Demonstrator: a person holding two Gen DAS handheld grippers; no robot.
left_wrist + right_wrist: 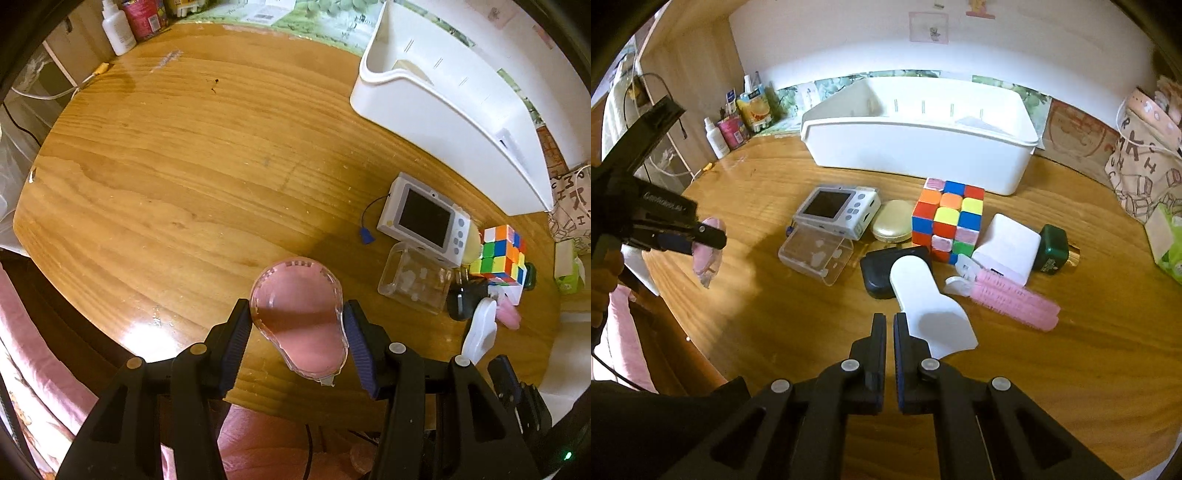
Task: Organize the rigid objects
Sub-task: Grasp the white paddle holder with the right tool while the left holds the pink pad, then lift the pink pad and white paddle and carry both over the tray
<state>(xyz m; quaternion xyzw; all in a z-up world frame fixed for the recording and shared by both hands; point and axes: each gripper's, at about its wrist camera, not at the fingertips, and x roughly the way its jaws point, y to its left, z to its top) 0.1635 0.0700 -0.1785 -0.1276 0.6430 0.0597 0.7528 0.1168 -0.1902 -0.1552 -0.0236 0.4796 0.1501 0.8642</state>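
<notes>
I am holding a clear pink bulb-shaped plastic piece (pixel 300 317) in my left gripper (pixel 297 332), pads pressing its sides, above the table short of the white plastic bin (pixel 443 107). My right gripper (pixel 889 325) is closed on nothing, its tips beside a white flat scoop-shaped piece (pixel 923 299). Next, I judge, I am carrying the pink piece over the bin's rim.

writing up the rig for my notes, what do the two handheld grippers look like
Both are matte black plastic. The left gripper and the right gripper each have two angular fingers lined with ribbed dark blue pads, and round silver pivot pins at the linkage joints. In the right wrist view, the left gripper's side bears small pale lettering, too blurred to read.
</notes>
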